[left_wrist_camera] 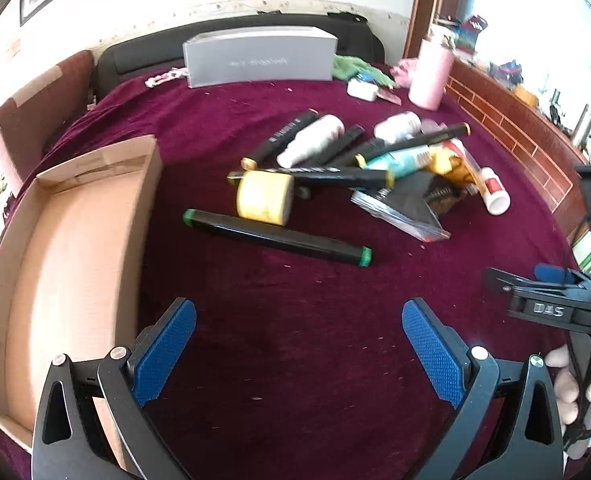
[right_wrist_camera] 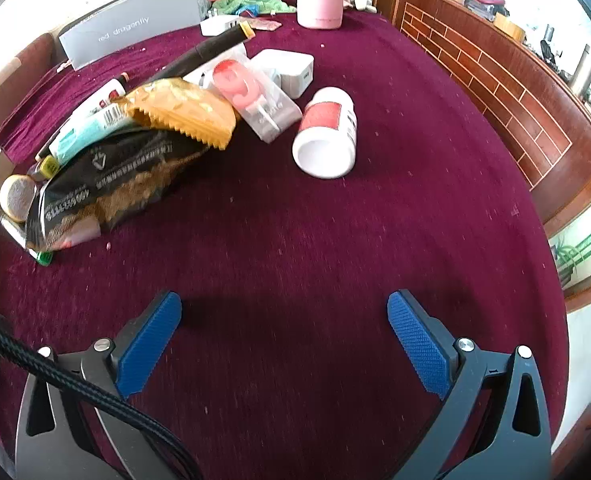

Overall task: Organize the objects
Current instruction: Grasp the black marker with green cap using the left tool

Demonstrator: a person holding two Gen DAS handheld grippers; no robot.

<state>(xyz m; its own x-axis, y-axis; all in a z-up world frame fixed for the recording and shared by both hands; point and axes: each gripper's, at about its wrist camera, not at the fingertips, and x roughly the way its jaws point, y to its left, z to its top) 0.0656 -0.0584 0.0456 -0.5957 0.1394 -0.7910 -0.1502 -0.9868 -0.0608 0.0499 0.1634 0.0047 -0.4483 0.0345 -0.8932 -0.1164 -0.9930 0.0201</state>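
both tools hang above the maroon cloth [left_wrist_camera: 295, 320] with nothing between their fingers. the left gripper [left_wrist_camera: 298, 354] has its jaws spread wide, and so does the right gripper [right_wrist_camera: 284, 344], which reads as a pause before a first pick rather than a carry. the objects to be sorted lie in a loose heap in the middle of the cloth, well ahead of both claws, while the cardboard tray [left_wrist_camera: 67, 264] sits empty at the left, just beside the left gripper (a likely destination, judging from the task).

nearest the left claw is a long black marker with green caps [left_wrist_camera: 277, 238], smooth and slim, lying apart from the heap and easy to pinch across its width. behind it a squat yellow spool [left_wrist_camera: 264, 198] rests on its side, touching other dark markers [left_wrist_camera: 335, 174]. seen from the right wrist, a white pill bottle [right_wrist_camera: 327, 134] with a red label lies tipped over alone, rigid and round, prone to roll. the crinkly black snack bag [right_wrist_camera: 111, 184] and the gold packet [right_wrist_camera: 187, 114] overlap, soft and slippery. the cloth itself is napped and speckled with lint.
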